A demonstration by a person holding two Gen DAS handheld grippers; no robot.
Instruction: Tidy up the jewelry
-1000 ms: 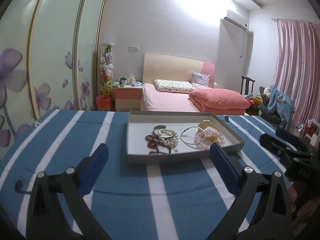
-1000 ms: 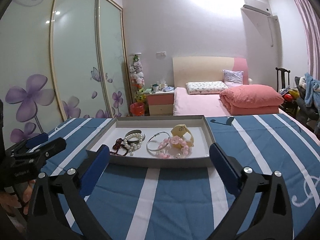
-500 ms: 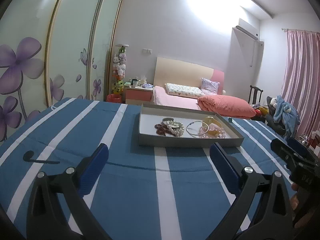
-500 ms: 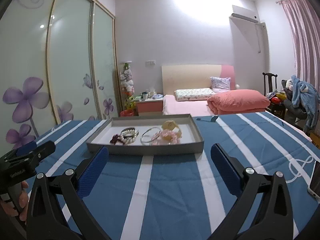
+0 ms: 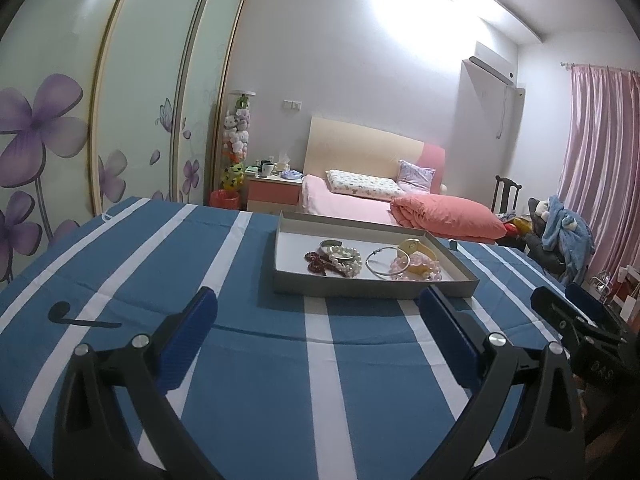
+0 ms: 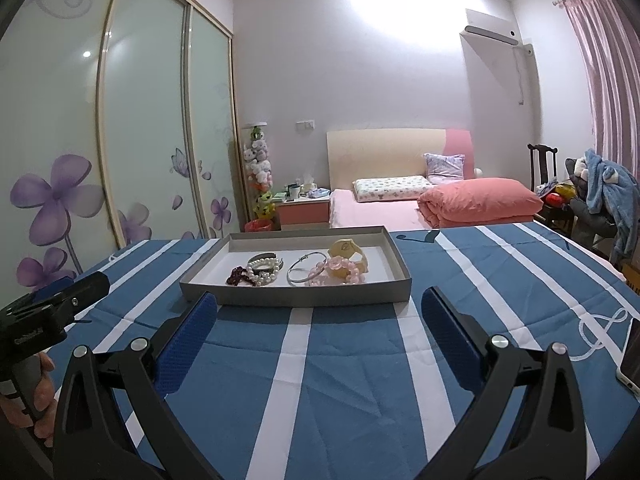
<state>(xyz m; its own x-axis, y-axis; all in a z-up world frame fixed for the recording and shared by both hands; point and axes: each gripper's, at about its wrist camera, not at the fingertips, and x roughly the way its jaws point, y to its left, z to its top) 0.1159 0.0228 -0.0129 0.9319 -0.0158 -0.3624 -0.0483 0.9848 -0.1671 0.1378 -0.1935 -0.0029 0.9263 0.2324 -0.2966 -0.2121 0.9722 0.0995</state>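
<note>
Hovering both tongs, left [image 5: 318, 306] and right [image 6: 319, 310], spread apart and holding nothing, short of the grey tray [image 6: 296, 298] on the striped tabletop [image 6: 360, 380]. Sitting bunched inside: pearl bracelet [image 6: 264, 271], silver bangle [image 6: 306, 267], pink beads [image 6: 340, 271], yellow watch [image 6: 347, 251]. Fitting either gathered-and-finished or awaiting sorting.

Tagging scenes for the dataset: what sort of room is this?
A home bedroom: a made bed with pillows against the far wall, a sliding-door wardrobe with flower prints, and pink curtains. The jewelry tray sits on a striped cloth.
</note>
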